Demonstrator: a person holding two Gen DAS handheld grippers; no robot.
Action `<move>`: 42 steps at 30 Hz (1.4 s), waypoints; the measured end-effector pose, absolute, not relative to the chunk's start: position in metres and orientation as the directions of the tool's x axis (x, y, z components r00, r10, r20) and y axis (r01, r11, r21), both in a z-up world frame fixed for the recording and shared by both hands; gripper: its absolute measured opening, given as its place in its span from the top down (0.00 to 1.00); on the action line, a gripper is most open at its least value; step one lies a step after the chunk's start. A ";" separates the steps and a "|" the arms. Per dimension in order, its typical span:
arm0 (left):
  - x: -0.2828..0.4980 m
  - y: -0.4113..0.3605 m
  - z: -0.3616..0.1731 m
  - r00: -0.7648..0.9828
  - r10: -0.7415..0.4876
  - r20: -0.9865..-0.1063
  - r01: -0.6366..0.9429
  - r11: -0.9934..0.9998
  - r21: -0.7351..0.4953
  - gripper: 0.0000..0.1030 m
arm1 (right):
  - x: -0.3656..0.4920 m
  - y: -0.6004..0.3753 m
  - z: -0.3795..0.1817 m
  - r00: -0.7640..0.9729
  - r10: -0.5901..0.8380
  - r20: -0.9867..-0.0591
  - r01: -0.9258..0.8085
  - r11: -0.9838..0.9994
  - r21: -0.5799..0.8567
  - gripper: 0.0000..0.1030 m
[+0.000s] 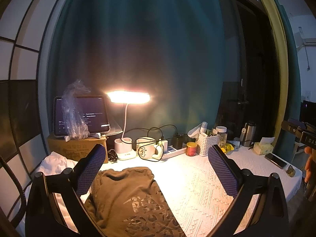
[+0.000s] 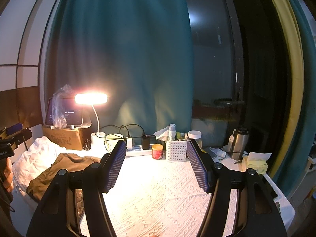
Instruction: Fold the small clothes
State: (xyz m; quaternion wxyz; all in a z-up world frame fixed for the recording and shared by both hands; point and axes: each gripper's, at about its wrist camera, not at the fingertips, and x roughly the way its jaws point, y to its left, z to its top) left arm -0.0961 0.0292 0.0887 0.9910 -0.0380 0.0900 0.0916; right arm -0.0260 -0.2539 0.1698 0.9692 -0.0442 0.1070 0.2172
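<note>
While both tongs are hanging open and holding nothing, the brown shirt (image 1: 134, 201) is lying right under your left tongs (image 1: 158, 169), stretching away from you. It is sitting left of your right tongs (image 2: 157, 165), so left is nearer.

Plenty of open white cloth (image 2: 158, 197) in the lower middle of the right wrist view. The back edge is crowded though: lamp (image 2: 94, 118), power strip (image 2: 138, 151), red can (image 2: 157, 151), white basket (image 2: 176, 151). Brown shirt (image 2: 59, 169) fills the lower left, tissue box (image 2: 255, 165) blocks the right.
</note>
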 end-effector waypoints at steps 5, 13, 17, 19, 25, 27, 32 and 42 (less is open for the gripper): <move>-0.096 0.030 0.090 0.968 0.172 -0.183 -0.186 0.981 -0.061 0.01 | -0.026 -0.254 0.169 0.883 0.411 -0.227 -0.430 0.902 -0.039 0.35; -0.096 0.028 0.090 0.969 0.168 -0.182 -0.182 0.981 -0.060 0.01 | -0.027 -0.257 0.167 0.885 0.408 -0.224 -0.426 0.904 -0.038 0.35; -0.095 0.027 0.090 0.969 0.169 -0.182 -0.182 0.981 -0.061 0.01 | -0.027 -0.260 0.165 0.887 0.404 -0.223 -0.421 0.906 -0.035 0.35; -0.095 0.027 0.090 0.969 0.169 -0.181 -0.183 0.981 -0.059 0.01 | -0.026 -0.261 0.164 0.888 0.403 -0.223 -0.419 0.907 -0.032 0.35; -0.095 0.027 0.090 0.969 0.168 -0.182 -0.181 0.982 -0.061 0.01 | -0.024 -0.260 0.165 0.888 0.401 -0.225 -0.418 0.908 -0.030 0.35; -0.095 0.027 0.089 0.969 0.168 -0.181 -0.181 0.982 -0.060 0.01 | -0.024 -0.260 0.165 0.888 0.402 -0.225 -0.419 0.908 -0.031 0.35; -0.095 0.027 0.089 0.969 0.169 -0.183 -0.182 0.981 -0.060 0.01 | -0.024 -0.260 0.165 0.887 0.403 -0.226 -0.420 0.907 -0.031 0.35; -0.092 0.029 0.088 0.972 0.132 -0.195 -0.145 0.988 -0.057 0.01 | -0.023 -0.262 0.165 0.887 0.400 -0.230 -0.417 0.908 -0.030 0.35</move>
